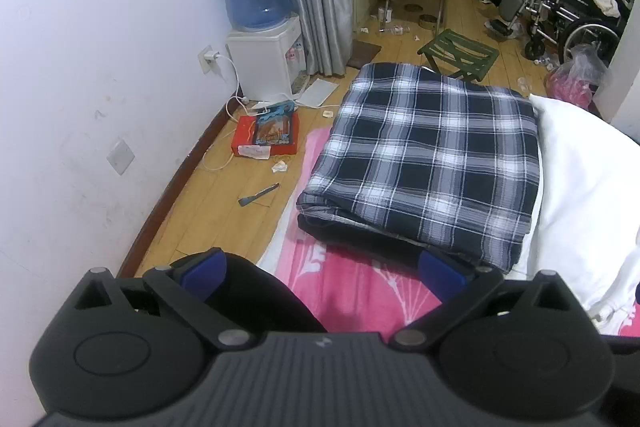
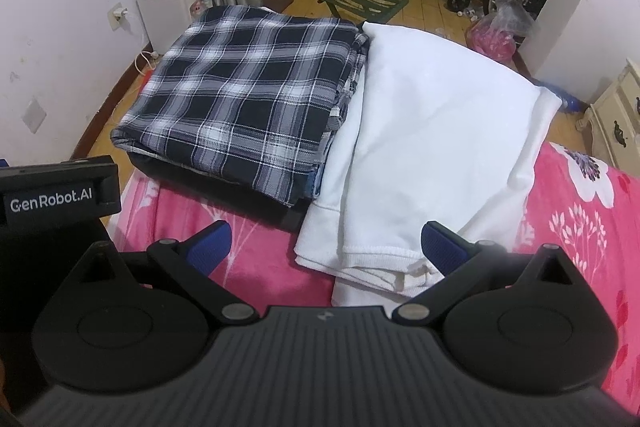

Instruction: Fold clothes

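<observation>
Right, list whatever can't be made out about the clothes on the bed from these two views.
- Dark garment under the folded navy-and-white plaid cloth: only its front edge shows in both views, so its type is unclear.
- Folded white garment: cut off by the left wrist view's right edge.
- Same garment's near hem: partly behind the right claw.
- Pink floral blanket: largely hidden by the left claw.
</observation>
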